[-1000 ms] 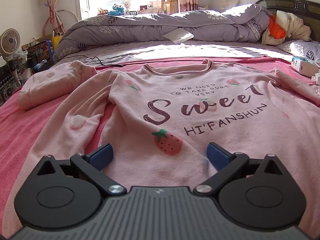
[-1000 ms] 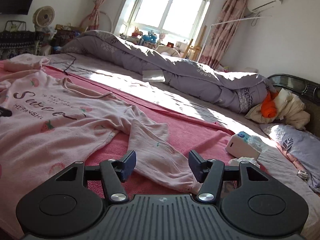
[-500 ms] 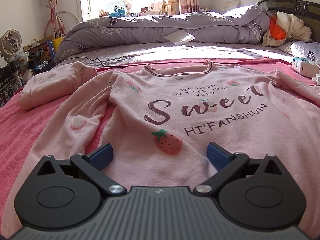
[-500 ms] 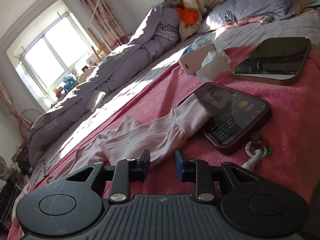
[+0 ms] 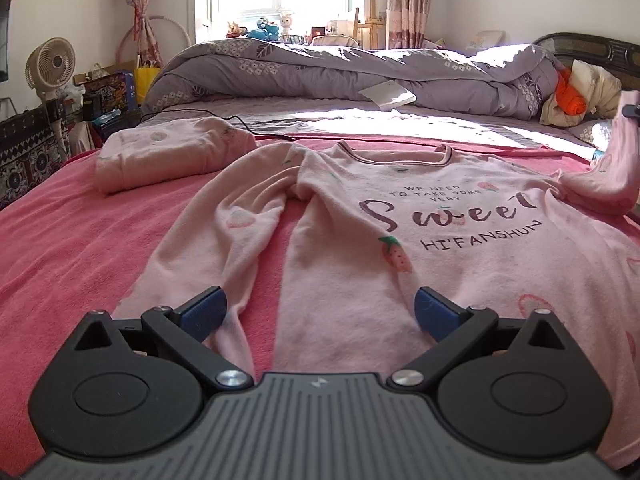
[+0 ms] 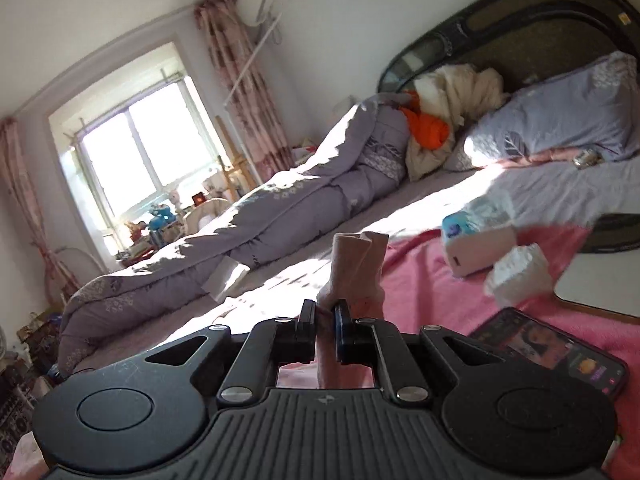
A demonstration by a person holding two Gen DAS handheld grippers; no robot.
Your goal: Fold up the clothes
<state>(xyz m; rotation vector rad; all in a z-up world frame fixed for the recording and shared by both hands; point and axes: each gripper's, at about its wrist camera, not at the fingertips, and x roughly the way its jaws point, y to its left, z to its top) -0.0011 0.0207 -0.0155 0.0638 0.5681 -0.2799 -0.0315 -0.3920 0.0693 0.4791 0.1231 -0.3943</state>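
A pale pink long-sleeved shirt [image 5: 420, 240] with "Sweet" lettering and strawberries lies front up on the pink blanket [image 5: 80, 248]. My left gripper [image 5: 318, 310] hovers open over the shirt's hem, just right of its left sleeve [image 5: 236, 232]. My right gripper [image 6: 325, 316] is shut on the cuff of the shirt's right sleeve [image 6: 360, 264], which stands up above the pads. In the left wrist view that sleeve [image 5: 616, 164] rises off the bed at the far right, with the right gripper's tip [image 5: 632, 111] at its top.
A folded pink garment [image 5: 168, 156] lies at the blanket's far left. A phone [image 6: 556, 348], a tissue pack [image 6: 480, 248], a crumpled tissue [image 6: 520, 276] and a white-rimmed tablet [image 6: 600, 280] lie to the right. A rolled purple duvet [image 5: 340, 68] and a cable [image 5: 240, 124] lie behind.
My right gripper swung to the sleeve's end beside the phone, closed on the cuff and lifted it. My left gripper shifted left, so the shirt's left sleeve now lies in front of it.
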